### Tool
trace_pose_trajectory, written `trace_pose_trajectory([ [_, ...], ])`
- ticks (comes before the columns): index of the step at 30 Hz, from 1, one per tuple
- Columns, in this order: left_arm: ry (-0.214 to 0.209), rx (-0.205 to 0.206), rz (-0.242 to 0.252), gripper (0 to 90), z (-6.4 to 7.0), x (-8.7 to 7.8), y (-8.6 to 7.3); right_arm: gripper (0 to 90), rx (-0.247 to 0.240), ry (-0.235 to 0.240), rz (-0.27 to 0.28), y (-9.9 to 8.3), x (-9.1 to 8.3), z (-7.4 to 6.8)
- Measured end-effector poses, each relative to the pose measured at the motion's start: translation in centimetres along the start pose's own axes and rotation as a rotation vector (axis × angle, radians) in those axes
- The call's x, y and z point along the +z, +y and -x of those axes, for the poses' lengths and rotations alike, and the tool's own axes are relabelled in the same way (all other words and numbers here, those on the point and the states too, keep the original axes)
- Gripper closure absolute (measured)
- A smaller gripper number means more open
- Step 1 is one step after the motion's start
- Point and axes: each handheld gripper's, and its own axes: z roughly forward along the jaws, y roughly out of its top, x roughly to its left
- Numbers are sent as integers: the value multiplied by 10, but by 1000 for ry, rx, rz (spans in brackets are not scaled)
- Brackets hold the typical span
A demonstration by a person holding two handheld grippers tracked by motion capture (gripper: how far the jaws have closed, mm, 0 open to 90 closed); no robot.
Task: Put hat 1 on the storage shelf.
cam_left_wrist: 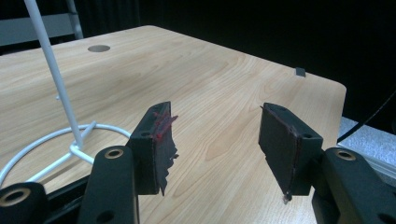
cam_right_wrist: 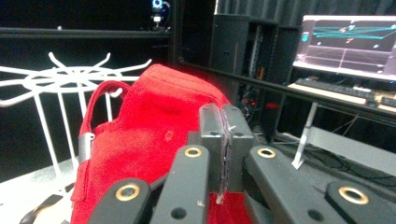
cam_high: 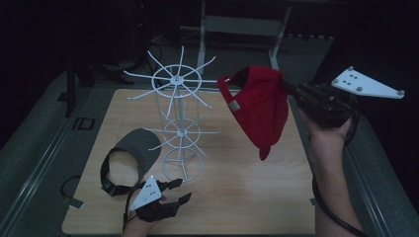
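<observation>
Hanging from the right gripper, the red cap sits right of centre in the high view, strap loop facing left toward the white wire rack, brim pointing down. Jaws are clenched on the crown fabric. Nearest top-tier prong lies just left of the strap, apart from it. Left gripper, lower left of frame, is released, holding nothing, beside the grey visor.

From where I stand, the red cap runs off the bottom edge of the right gripper view, and the closed jaws hide the fabric pinched between them.
</observation>
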Motion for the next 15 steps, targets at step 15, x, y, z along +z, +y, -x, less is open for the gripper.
trace_pose_trajectory([
  [15, 10, -9, 6, 454, -2, -1, -3, 889, 8, 72, -45, -31, 11, -8],
])
